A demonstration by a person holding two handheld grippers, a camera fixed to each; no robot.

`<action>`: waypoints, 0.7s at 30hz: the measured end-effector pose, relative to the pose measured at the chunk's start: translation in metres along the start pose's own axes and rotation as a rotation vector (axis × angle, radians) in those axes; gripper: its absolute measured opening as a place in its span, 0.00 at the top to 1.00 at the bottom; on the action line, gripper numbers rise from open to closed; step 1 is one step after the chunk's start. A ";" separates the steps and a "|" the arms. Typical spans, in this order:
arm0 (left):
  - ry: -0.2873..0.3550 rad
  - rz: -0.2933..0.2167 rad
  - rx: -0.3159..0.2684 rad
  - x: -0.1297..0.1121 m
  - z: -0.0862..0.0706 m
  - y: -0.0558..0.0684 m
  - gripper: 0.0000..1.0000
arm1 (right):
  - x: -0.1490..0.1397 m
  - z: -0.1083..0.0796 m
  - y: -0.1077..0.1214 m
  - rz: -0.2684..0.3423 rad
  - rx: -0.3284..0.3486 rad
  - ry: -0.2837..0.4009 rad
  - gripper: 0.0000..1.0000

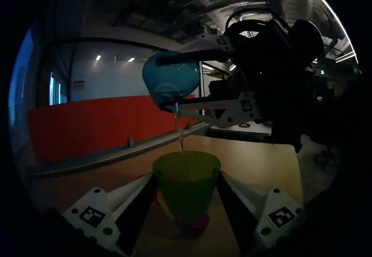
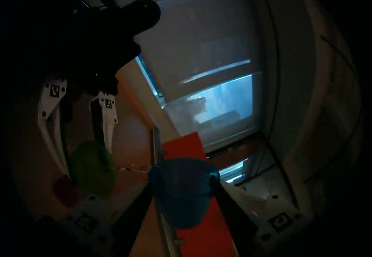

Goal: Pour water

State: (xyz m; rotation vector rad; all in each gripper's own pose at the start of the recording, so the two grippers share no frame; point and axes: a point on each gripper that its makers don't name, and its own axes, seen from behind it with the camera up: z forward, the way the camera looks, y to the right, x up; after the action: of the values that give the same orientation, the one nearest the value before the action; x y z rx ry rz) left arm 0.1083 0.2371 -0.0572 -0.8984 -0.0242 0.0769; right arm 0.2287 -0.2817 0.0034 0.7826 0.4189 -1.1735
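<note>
A green cup [image 1: 187, 182] stands upright between the fingers of my left gripper [image 1: 186, 194], which is shut on it above a wooden table [image 1: 260, 161]. Above it, a blue cup [image 1: 169, 76] is tipped over, and a thin stream of water [image 1: 179, 129] falls from it into the green cup. My right gripper [image 1: 209, 77] holds that blue cup. In the right gripper view the blue cup [image 2: 182, 192] sits gripped between the fingers of my right gripper [image 2: 183, 196], and the green cup [image 2: 93, 167] shows at the left in my left gripper [image 2: 81, 152].
A pink object [image 1: 197, 223] lies under the green cup on the table. A red partition [image 1: 93, 124] with a grey rail [image 1: 116, 152] runs along the table's far edge. The room is dim, with a window [image 2: 218, 103] behind.
</note>
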 end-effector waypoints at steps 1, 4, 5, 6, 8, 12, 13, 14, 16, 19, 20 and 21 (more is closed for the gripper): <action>0.000 0.000 -0.001 0.000 0.000 0.000 0.15 | 0.000 0.000 0.000 -0.004 -0.001 0.000 0.11; 0.001 0.001 -0.002 0.001 0.000 0.001 0.15 | 0.001 0.000 0.002 -0.017 -0.004 0.000 0.11; 0.001 0.001 -0.002 0.001 0.000 0.001 0.15 | 0.001 0.000 0.002 -0.022 -0.005 0.000 0.11; 0.002 0.001 -0.002 0.001 0.000 0.001 0.15 | 0.001 0.000 0.003 -0.025 -0.006 0.000 0.11; 0.001 0.000 -0.002 0.002 0.000 0.001 0.15 | 0.001 -0.001 0.004 -0.033 -0.007 0.000 0.11; 0.002 0.001 0.000 0.001 -0.001 0.000 0.15 | 0.002 -0.001 0.006 -0.044 -0.011 0.000 0.11; 0.002 0.001 0.000 0.001 -0.001 0.000 0.15 | 0.002 -0.001 0.006 -0.047 -0.010 0.000 0.11; 0.001 0.000 0.000 0.001 -0.001 0.000 0.15 | 0.002 -0.001 0.006 -0.049 -0.010 0.001 0.11; 0.001 0.000 0.000 0.000 -0.001 0.001 0.15 | 0.002 -0.001 0.007 -0.056 -0.011 0.000 0.11; 0.001 0.000 0.000 0.000 -0.002 0.001 0.15 | 0.001 0.000 0.007 -0.068 -0.013 -0.003 0.11; 0.001 0.001 0.000 0.000 -0.002 0.001 0.15 | 0.001 0.000 0.007 -0.072 -0.014 -0.004 0.11; 0.001 0.001 0.000 0.000 -0.002 0.001 0.15 | 0.001 0.000 0.007 -0.075 -0.014 -0.005 0.11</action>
State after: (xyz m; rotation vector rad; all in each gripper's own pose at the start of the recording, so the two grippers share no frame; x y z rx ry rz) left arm 0.1088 0.2365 -0.0590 -0.8986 -0.0231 0.0778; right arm 0.2354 -0.2811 0.0051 0.7571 0.4557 -1.2410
